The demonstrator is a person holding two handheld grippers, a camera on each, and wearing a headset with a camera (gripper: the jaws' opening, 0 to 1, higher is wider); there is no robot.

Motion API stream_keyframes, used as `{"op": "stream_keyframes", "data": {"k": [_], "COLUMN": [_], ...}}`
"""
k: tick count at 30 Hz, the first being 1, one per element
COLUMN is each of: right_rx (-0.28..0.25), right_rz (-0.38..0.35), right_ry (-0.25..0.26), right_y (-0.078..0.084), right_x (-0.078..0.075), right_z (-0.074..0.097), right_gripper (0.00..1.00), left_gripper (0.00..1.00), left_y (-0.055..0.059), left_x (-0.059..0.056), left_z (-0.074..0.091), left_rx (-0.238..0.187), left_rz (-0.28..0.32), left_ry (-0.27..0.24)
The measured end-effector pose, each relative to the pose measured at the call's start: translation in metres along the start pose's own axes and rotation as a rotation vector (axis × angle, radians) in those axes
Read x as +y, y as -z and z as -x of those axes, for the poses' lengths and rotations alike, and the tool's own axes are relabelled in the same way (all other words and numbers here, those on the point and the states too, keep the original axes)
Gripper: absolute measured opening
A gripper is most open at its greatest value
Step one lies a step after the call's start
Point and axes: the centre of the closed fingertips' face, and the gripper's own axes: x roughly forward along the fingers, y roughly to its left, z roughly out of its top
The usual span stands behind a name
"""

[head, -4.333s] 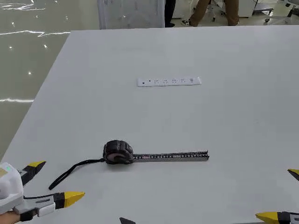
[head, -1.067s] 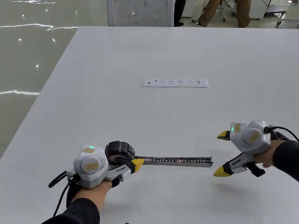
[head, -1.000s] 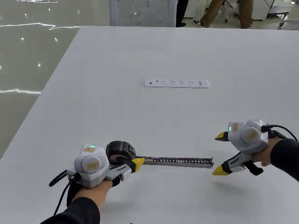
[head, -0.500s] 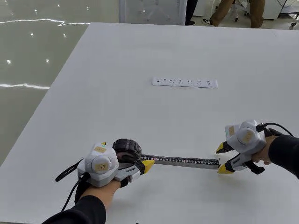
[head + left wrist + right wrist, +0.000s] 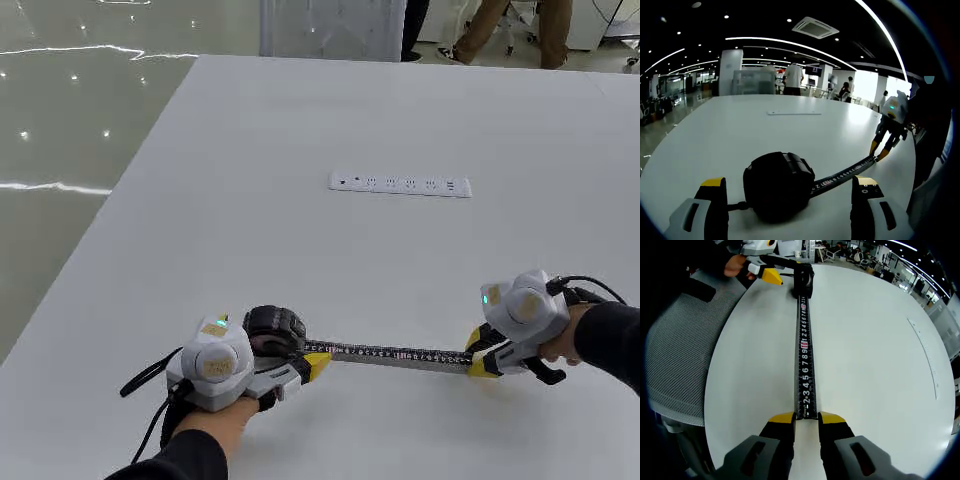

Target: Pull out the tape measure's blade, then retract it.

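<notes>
Right gripper point(image 5: 806, 418) has its two yellow tips brought narrow, one at each edge of the free end of the blade point(image 5: 805, 340). The gap is just the width of the blade, and I cannot tell if the tips already press on it or only stand beside it. In the head view this gripper point(image 5: 476, 355) is low over the white table point(image 5: 300, 150), with the blade end between its tips.

Left gripper point(image 5: 789, 183) is spread wide, one jaw on each side of the black case point(image 5: 779, 186) of the tape measure. There is free space at both sides, so it does not clamp the case. The case lies on the table near the front edge, and the blade runs out flat from it, part-way drawn. A black wrist strap point(image 5: 148, 372) trails from the case to the left. Well apart, farther up the table, lies a white power strip point(image 5: 400, 185).

In my judgement the case is compact and rather heavy, and its flat sides should give a good hold. The blade is probably thin steel, stiff along its length but easy to kink. Its edges are likely smooth and slippery, and a spring pulls it back. The very end of the blade seems the safer place to take, and the return should be guided, not left to snap.
</notes>
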Motion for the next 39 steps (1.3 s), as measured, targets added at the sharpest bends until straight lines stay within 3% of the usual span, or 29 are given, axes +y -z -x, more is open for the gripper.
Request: {"op": "stream_keyframes", "data": {"k": [7, 13, 19, 25, 29, 39], "right_rx": [0.010, 0.059, 0.058, 0.037, 0.062, 0.105], "right_rz": [-0.008, -0.010, -0.050, -0.085, -0.093, -0.096], "right_ry": [-0.011, -0.010, -0.009, 0.014, 0.020, 0.020], "right_y": [0.001, 0.000, 0.001, 0.001, 0.000, 0.001], "right_x": [0.000, 0.000, 0.000, -0.002, -0.001, -0.001], "right_z": [0.000, -0.002, -0.001, -0.001, -0.002, -0.002], "right_gripper": [0.13, 0.12, 0.12, 0.12, 0.12, 0.12], "left_gripper": [1.00, 1.00, 1.00, 0.92, 0.83, 0.73], "left_y": [0.000, 0.003, -0.002, -0.003, -0.001, 0.003], "left_x": [0.004, 0.002, -0.001, 0.013, 0.020, 0.015], "left_z": [0.000, -0.003, -0.012, -0.021, -0.020, -0.023], "left_rx": [-0.006, 0.004, -0.001, -0.001, 0.007, 0.025], "left_rz": [0.011, 0.006, 0.002, 0.067, 0.084, 0.092], "left_ry": [-0.013, -0.031, -0.048, -0.120, -0.170, -0.171]}}
